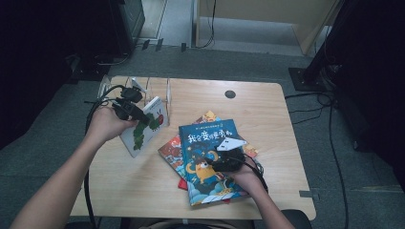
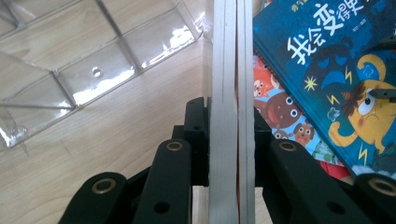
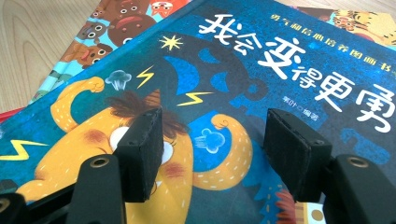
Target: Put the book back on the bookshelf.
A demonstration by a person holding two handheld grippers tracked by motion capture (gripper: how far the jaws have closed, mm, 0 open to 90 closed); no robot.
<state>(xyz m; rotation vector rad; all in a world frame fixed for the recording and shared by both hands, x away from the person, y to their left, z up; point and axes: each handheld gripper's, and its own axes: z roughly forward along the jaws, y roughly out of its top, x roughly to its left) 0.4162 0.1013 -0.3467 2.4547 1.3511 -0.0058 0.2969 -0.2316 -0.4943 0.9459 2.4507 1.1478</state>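
While the left gripper (image 1: 136,110) is clamped on the white caterpillar book (image 1: 145,125), holding it on edge at the table's left near the clear rack (image 1: 157,90), the step in hand looks like slotting it between the rack's dividers. To do that well, the book should stay upright, its lower edge lined up with a gap, and go in slowly so the light rack does not slide. From the left gripper view, the jaws pinch the book's pale page edges (image 2: 231,112) from both sides. The book is thin and hardcovered, with a green caterpillar on its front. The right gripper (image 1: 228,160) rests over the blue book (image 3: 261,70) atop the pile, its jaws apart and gripping nothing.
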